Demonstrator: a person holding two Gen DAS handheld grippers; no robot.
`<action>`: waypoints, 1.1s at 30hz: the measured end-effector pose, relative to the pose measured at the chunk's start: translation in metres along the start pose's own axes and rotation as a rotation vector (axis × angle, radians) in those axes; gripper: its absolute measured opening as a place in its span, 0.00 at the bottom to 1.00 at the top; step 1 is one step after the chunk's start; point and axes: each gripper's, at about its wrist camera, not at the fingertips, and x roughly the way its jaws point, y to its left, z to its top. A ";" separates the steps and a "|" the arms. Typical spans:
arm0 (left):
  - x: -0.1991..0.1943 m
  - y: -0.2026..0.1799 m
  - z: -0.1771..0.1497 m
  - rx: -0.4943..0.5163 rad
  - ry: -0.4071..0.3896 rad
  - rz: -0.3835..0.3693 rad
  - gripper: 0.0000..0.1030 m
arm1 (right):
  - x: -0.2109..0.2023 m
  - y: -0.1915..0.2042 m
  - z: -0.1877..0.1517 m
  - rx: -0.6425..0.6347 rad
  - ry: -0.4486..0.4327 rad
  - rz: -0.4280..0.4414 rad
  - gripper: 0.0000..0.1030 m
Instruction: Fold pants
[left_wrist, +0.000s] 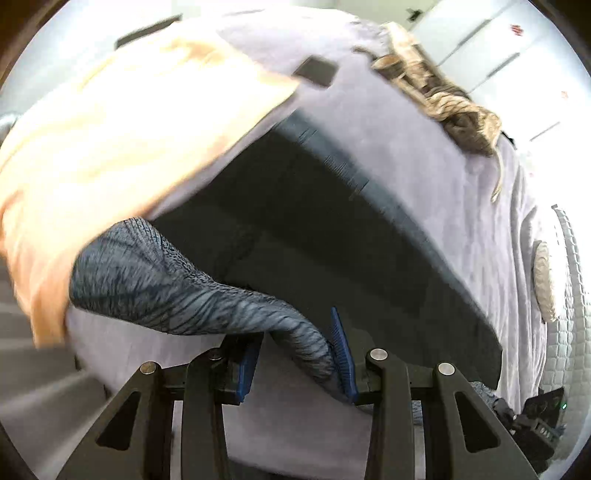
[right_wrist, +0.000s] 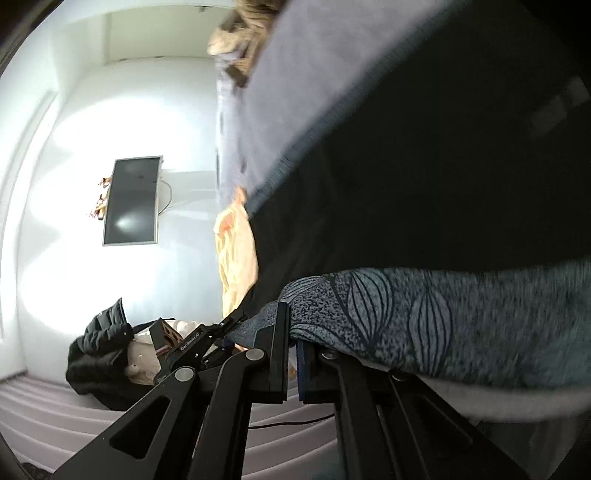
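Note:
The pants are dark navy with a grey-blue leaf-patterned band (left_wrist: 155, 280). They lie spread on a lavender bed sheet (left_wrist: 406, 122), their dark body (left_wrist: 332, 229) running across the middle of the left wrist view. My left gripper (left_wrist: 299, 354) is open; the patterned band drapes between its blue pads and touches the right pad (left_wrist: 343, 354). My right gripper (right_wrist: 293, 354) is shut on the patterned band (right_wrist: 424, 317), with the dark body (right_wrist: 443, 166) above it. The other gripper (right_wrist: 195, 343) shows beyond it.
An orange cloth (left_wrist: 110, 147) lies on the bed to the left of the pants. A brown patterned garment (left_wrist: 443, 92) lies at the bed's far edge. In the right wrist view, a wall screen (right_wrist: 131, 201), a black jacket (right_wrist: 99, 354) and a white wall.

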 end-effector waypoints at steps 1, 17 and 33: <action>0.002 -0.007 0.012 0.025 -0.017 -0.007 0.38 | 0.001 0.007 0.013 -0.021 -0.002 -0.006 0.03; 0.180 -0.084 0.147 0.156 0.022 0.132 0.43 | 0.106 -0.008 0.212 -0.030 0.022 -0.306 0.12; 0.167 -0.126 0.124 0.444 -0.012 0.237 0.65 | 0.135 0.077 0.168 -0.382 0.095 -0.432 0.40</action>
